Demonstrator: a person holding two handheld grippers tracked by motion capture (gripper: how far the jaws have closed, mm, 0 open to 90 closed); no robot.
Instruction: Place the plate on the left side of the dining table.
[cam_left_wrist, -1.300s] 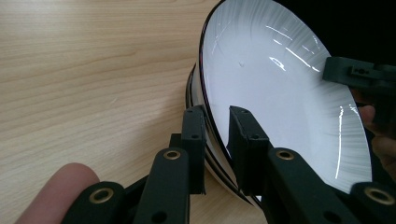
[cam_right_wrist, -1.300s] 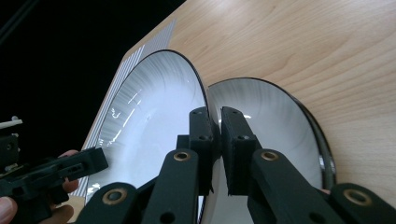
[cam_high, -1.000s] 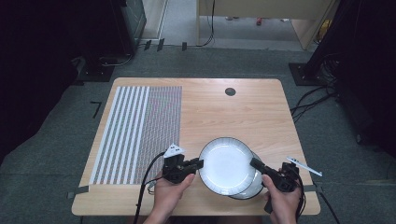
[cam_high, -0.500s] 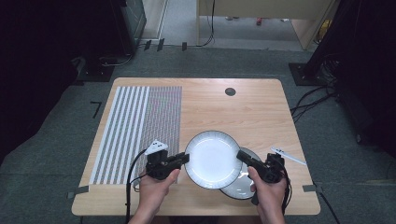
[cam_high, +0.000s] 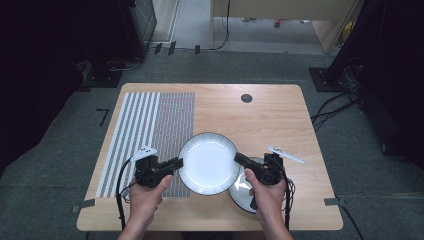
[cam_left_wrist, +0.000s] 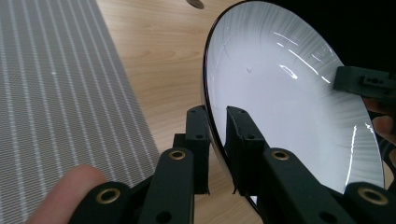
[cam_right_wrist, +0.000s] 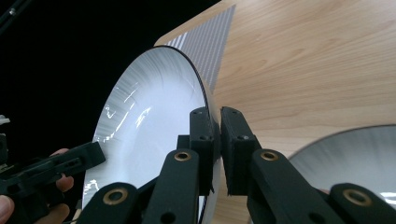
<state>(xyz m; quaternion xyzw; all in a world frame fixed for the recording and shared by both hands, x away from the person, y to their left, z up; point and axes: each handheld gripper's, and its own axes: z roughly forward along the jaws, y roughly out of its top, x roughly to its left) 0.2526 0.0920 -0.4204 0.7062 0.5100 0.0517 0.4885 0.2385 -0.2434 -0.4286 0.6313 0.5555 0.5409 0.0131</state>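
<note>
Carrying the plate (cam_high: 208, 162) clamped at nine and three o'clock by left claw (cam_high: 176, 163) and right claw (cam_high: 239, 159), uneven lifting could slip its thin rim onto the counter (cam_high: 280, 115).

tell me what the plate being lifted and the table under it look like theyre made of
Plate: probably glazed ceramic, glossy white with a dark rim; sharp light streaks reflect off it in the left gripper view. Table: light wood or wood-look laminate, matte, with visible grain lines; which of the two cannot be told.
</note>
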